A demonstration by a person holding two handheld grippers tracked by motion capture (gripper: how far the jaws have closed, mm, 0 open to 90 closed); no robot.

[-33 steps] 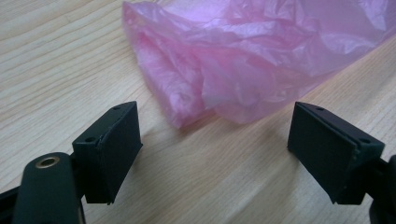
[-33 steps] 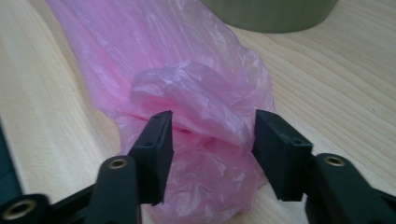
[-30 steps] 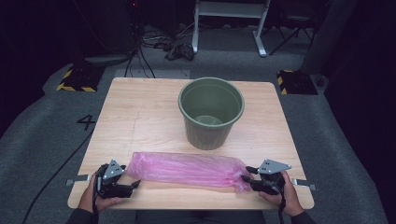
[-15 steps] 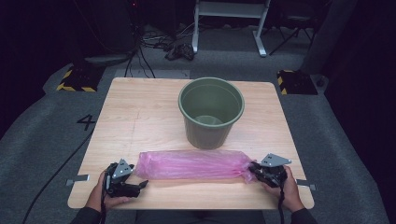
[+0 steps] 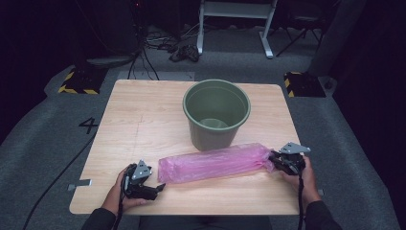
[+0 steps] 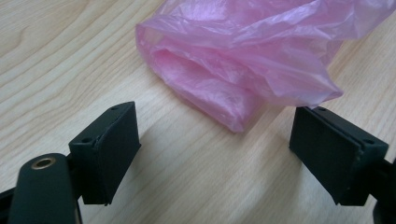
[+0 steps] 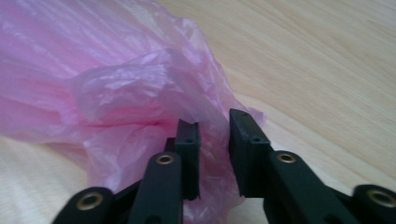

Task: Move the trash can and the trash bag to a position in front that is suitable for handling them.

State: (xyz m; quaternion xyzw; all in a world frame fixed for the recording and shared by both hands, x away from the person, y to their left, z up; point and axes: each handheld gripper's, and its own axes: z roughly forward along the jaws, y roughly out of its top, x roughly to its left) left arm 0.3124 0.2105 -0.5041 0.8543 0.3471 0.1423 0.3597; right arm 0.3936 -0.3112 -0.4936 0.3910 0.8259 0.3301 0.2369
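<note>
Pink bag (image 5: 215,162) has one end pinched in the right gripper (image 7: 212,154), whose jaws have just been opening slightly; left gripper (image 6: 215,140), open, should close squarely on the near fold.

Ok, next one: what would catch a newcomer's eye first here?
The pink plastic bag, lying long and crumpled across the near part of the wooden table. Just behind it stands a green bucket. The right gripper has the bag's right end bunched between its jaws, while the left gripper waits open beside the left end.
</note>
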